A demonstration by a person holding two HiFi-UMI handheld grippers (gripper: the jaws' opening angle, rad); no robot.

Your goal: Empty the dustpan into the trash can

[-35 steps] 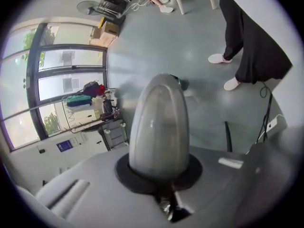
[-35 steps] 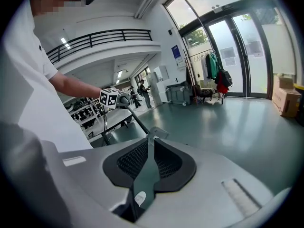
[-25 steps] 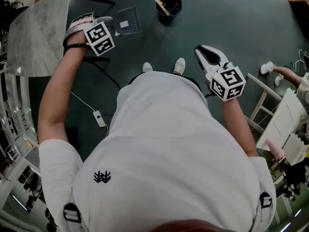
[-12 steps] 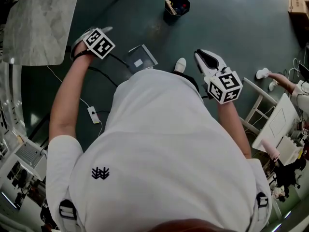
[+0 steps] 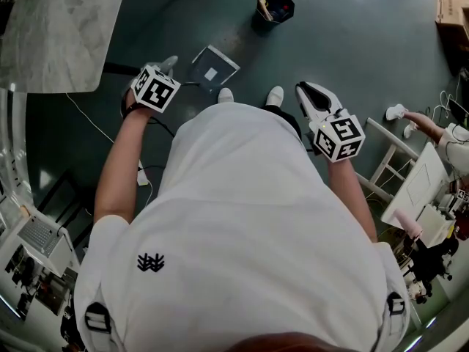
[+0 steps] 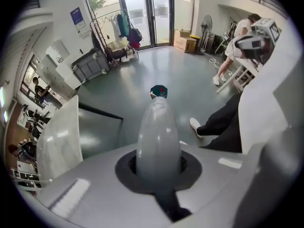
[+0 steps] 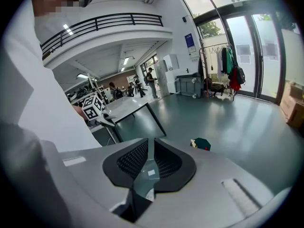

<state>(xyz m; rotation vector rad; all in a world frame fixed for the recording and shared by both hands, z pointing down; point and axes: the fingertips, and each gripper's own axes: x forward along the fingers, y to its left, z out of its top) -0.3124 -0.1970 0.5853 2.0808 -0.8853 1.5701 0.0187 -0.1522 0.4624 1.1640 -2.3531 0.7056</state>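
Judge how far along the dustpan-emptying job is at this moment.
Done: the dustpan is picked up, clamped by its handle in the tongs of the left gripper. In hand: the pan is held short of the trash can, which stands apart, further ahead. Left: bring the pan over the can and tip it in. The right gripper holds nothing, its tongs almost together.

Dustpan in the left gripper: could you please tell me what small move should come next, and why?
Probably carry the dustpan forward to the trash can before tipping. The left gripper is shut on its handle, but the dustpan sits near the person's shoes, short of the trash can; tipping here would likely spill.
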